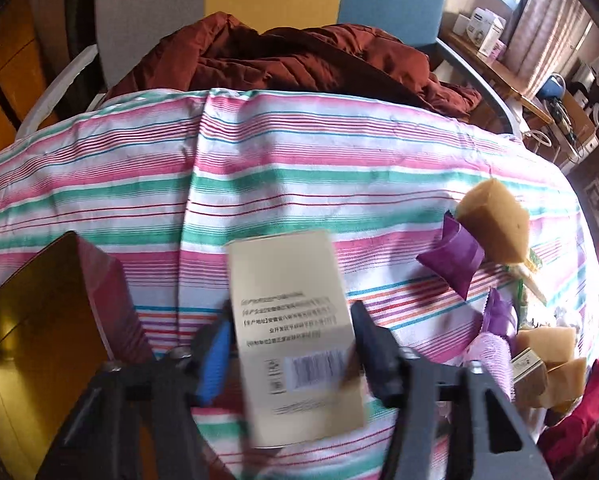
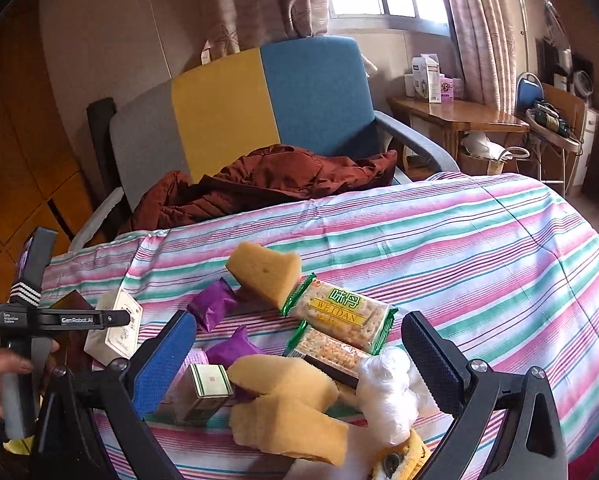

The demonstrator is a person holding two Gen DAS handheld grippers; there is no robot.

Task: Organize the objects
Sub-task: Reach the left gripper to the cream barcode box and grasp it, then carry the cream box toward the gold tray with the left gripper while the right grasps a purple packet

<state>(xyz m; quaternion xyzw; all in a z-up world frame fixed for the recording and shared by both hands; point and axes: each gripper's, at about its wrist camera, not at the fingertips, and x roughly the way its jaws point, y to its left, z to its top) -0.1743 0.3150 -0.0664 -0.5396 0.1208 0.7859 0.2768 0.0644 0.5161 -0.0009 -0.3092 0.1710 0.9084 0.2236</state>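
My left gripper (image 1: 289, 344) has its jaws clenched on a beige carton (image 1: 295, 336), held above the striped bedspread (image 1: 299, 168) beside a red-and-gold box (image 1: 59, 320) at the bed's left edge. My right gripper (image 2: 299, 360) hangs with jaws spread wide and nothing between them, over a heap near the bed's near edge: yellow sponges (image 2: 291, 412), purple sachets (image 2: 213, 304), cracker packs (image 2: 341, 312), a small green-and-white box (image 2: 203, 390) and crumpled white plastic (image 2: 391, 392)

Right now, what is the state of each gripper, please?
Left gripper: closed on the beige box.
Right gripper: open, holding nothing, above the pile of sponges and snacks.
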